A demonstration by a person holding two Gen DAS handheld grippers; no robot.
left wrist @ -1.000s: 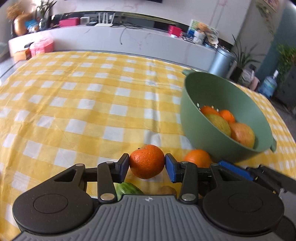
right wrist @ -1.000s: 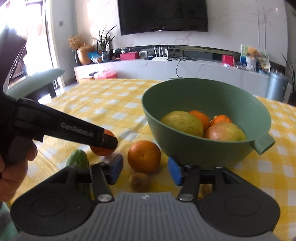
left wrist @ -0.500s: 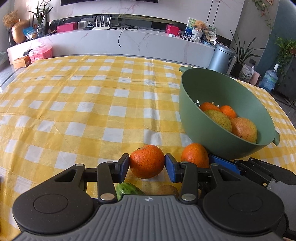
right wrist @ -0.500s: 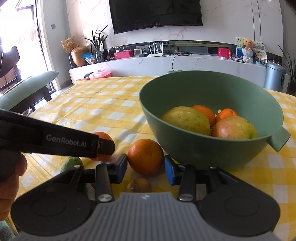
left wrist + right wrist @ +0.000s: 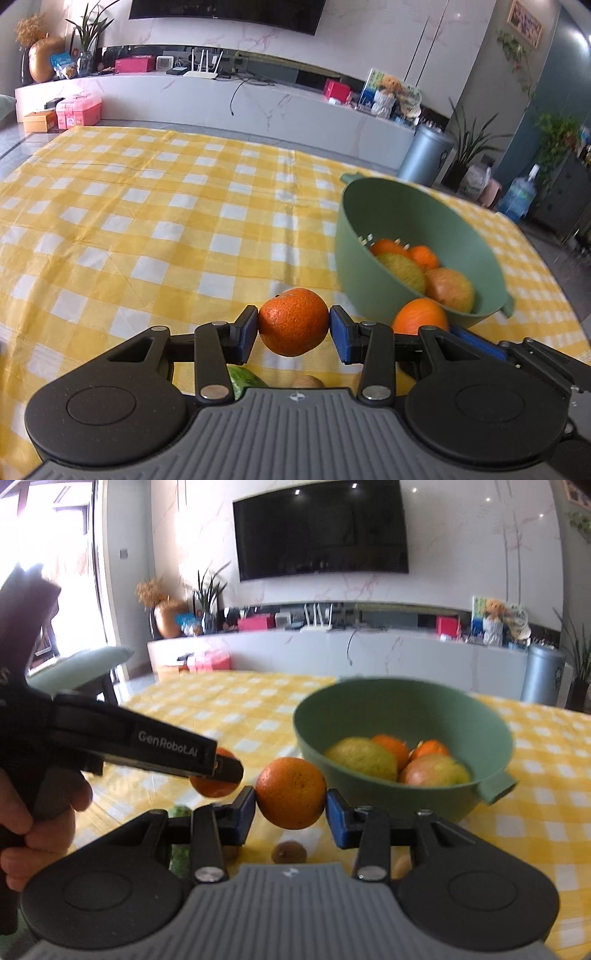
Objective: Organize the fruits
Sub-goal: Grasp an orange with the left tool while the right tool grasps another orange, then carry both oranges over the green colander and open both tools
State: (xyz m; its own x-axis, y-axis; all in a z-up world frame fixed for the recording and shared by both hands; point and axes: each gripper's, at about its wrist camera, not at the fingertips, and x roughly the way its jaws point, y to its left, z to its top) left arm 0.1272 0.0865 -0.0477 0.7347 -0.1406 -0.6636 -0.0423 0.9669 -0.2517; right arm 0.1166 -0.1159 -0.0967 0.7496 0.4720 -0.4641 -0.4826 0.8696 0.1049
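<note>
Right gripper [image 5: 290, 810] lifted orange [image 5: 290, 793] (pads pinching); left gripper [image 5: 293, 334] level.

Bowl [image 5: 402, 716] on tablecloth [image 5: 147, 221], fruit inside; kiwi [image 5: 288, 852] on cloth before bowl, cucumber [image 5: 245, 378] left.

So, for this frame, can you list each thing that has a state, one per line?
Left gripper: shut on the mandarin, held clear of the cloth.
Right gripper: shut on the orange, lifted off the table.
Green bowl: upright on the checked tablecloth, partly filled with fruit.
Kiwi: loose on the cloth.
Green fruit: on the cloth, mostly hidden.
</note>
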